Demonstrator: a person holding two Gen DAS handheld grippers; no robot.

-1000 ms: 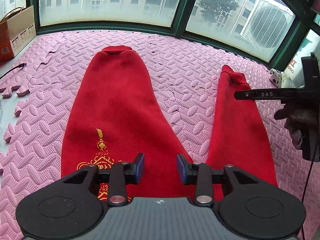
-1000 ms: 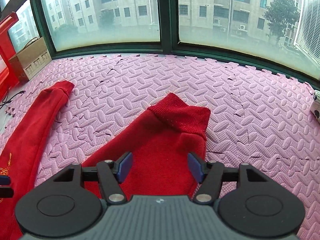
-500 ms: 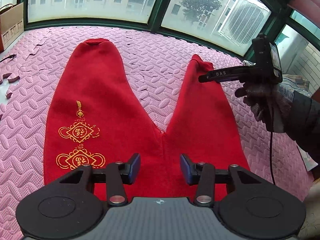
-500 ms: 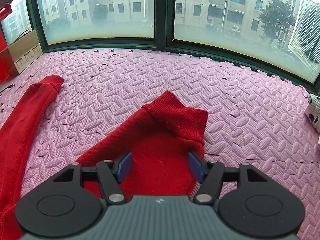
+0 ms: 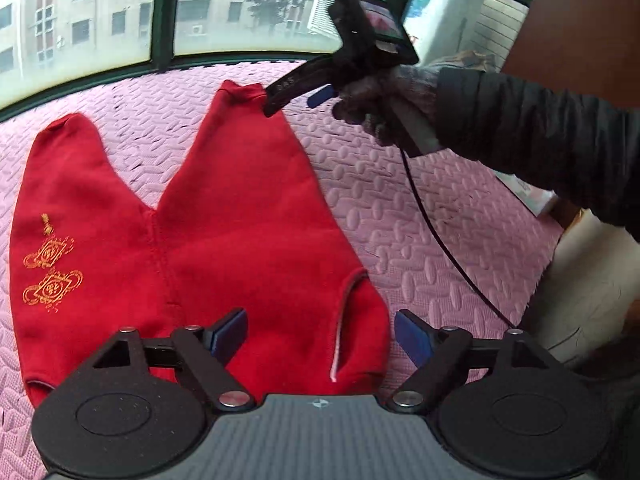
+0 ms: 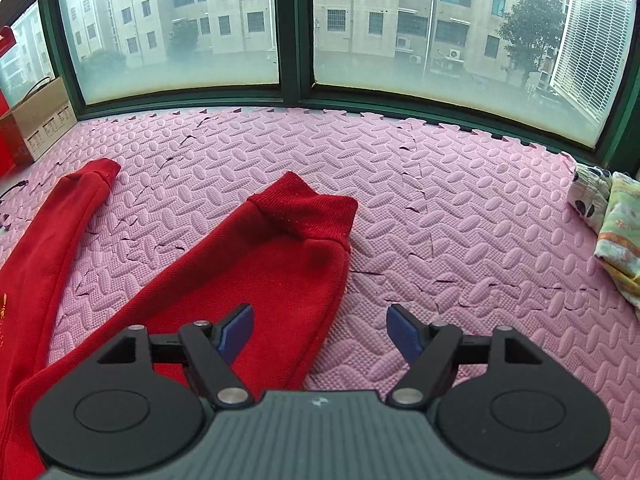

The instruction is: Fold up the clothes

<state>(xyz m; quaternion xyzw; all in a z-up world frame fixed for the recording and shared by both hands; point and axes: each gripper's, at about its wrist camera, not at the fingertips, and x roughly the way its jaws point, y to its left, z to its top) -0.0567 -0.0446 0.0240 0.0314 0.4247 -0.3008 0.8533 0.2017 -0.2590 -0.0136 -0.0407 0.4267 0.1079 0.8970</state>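
One pair of red trousers (image 5: 224, 248) lies flat on the pink foam mat (image 5: 400, 216), filling the left and centre of the left wrist view, waist at the bottom, two legs running toward the upper left. Two gold emblems (image 5: 50, 270) sit on the left leg. Two grippers are in use. The left gripper (image 5: 320, 334) hangs over the waistband, jaws wide apart and holding nothing. The right gripper (image 6: 320, 330) is likewise spread and empty, low centre of its own view, above the right leg's ribbed cuff (image 6: 308, 210). One cardboard box (image 6: 38, 120) stands at the left edge, one patterned cloth (image 6: 612, 224) at the right.

Compared with half a second ago, the left camera has swung right, and the right gripper's jaws have spread wider.
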